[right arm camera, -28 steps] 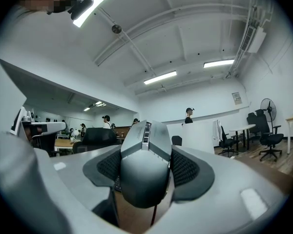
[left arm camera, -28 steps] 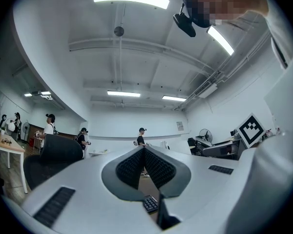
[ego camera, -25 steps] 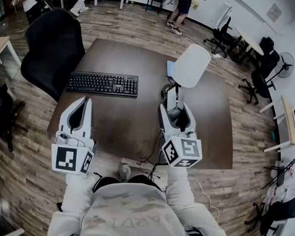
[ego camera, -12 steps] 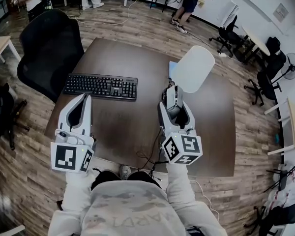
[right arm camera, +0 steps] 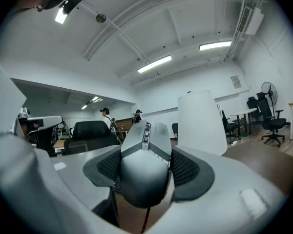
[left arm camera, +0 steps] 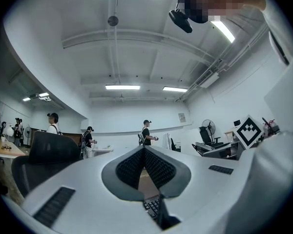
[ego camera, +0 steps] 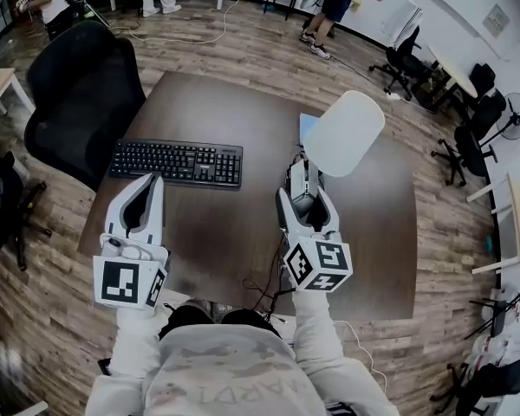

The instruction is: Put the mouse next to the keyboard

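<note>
The dark brown table (ego camera: 217,232) stands on an office wood floor (ego camera: 243,46). The right gripper (ego camera: 302,170) clamps the mouse (right arm camera: 145,172); the left gripper (ego camera: 151,180) has its jaws together, empty.

We count one keyboard (ego camera: 177,163), one mouse (ego camera: 302,176) between the fingers (right arm camera: 191,170) of the right gripper (ego camera: 305,199), one left gripper (ego camera: 152,180), one white shade (ego camera: 342,133), one table (ego camera: 217,111)

The grey wired mouse (right arm camera: 144,172), nose pointing far, is pinched between the fingers (right arm camera: 189,172) of the right gripper (ego camera: 302,173), over the right half of the brown bench (ego camera: 217,102). The black keyboard (ego camera: 176,162) lies flat to its left, well apart.
</note>
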Motion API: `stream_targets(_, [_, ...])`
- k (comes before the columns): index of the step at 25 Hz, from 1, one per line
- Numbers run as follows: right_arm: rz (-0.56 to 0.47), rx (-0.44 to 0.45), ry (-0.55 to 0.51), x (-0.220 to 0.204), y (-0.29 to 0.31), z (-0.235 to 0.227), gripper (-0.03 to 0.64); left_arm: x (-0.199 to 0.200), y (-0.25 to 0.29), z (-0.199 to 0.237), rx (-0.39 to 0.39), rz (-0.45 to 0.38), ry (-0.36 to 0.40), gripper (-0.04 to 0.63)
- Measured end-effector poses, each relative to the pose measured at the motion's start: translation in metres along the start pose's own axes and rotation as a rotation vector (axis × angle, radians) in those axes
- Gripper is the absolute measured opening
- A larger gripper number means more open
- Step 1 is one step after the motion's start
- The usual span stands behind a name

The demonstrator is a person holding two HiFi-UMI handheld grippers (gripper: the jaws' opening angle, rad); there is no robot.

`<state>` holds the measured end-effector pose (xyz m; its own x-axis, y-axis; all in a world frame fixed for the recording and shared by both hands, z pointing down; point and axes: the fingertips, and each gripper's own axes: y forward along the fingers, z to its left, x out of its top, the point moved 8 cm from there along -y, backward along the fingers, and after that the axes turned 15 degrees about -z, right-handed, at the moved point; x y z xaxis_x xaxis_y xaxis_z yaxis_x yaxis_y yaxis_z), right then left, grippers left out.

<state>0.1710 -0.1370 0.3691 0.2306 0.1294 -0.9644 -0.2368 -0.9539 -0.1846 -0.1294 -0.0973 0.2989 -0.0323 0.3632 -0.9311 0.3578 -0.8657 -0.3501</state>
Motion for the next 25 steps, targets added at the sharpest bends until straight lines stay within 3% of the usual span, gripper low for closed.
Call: stream_targets(25, [0.274,-0.117,0.04,-0.109,0.097,-0.017,0.304,-0.089,0.073,0.065,-0.101,0.117,-0.111,0.006])
